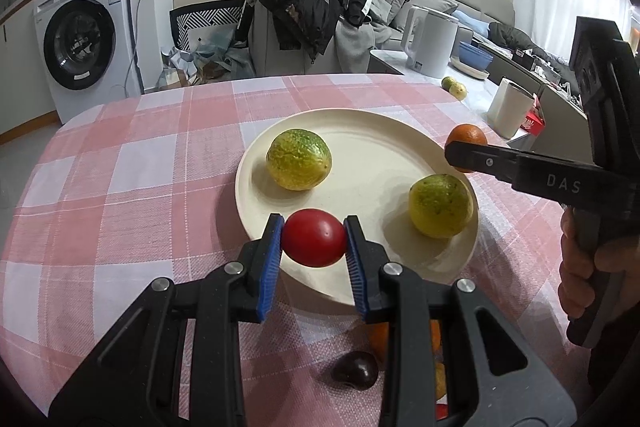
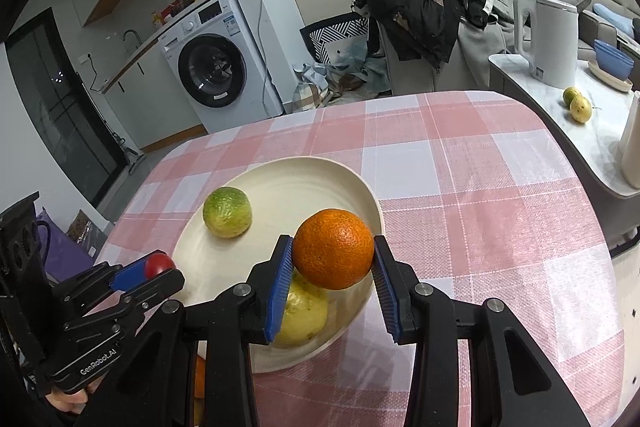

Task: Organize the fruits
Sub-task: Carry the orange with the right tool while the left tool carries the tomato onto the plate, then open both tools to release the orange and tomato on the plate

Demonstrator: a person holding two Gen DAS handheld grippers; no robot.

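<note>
A cream plate [image 1: 360,131] [image 2: 288,179] lies on the pink checked tablecloth with two yellow-green fruits on it [image 1: 299,159] [image 1: 440,205]. My left gripper [image 1: 314,239] is shut on a red tomato [image 1: 314,238] and holds it over the plate's near rim; it also shows in the right wrist view [image 2: 154,267]. My right gripper [image 2: 334,259] is shut on an orange [image 2: 334,254] and holds it above the plate's right edge, over a yellow-green fruit [image 2: 304,315]. The orange also shows in the left wrist view [image 1: 466,143].
On the cloth below my left gripper lie a dark purple fruit [image 1: 355,371] and an orange fruit [image 1: 380,339], partly hidden. A side counter at the right holds a white kettle [image 2: 552,39], blue bowls [image 2: 612,61], two small fruits [image 2: 578,105] and a white cup [image 1: 510,107].
</note>
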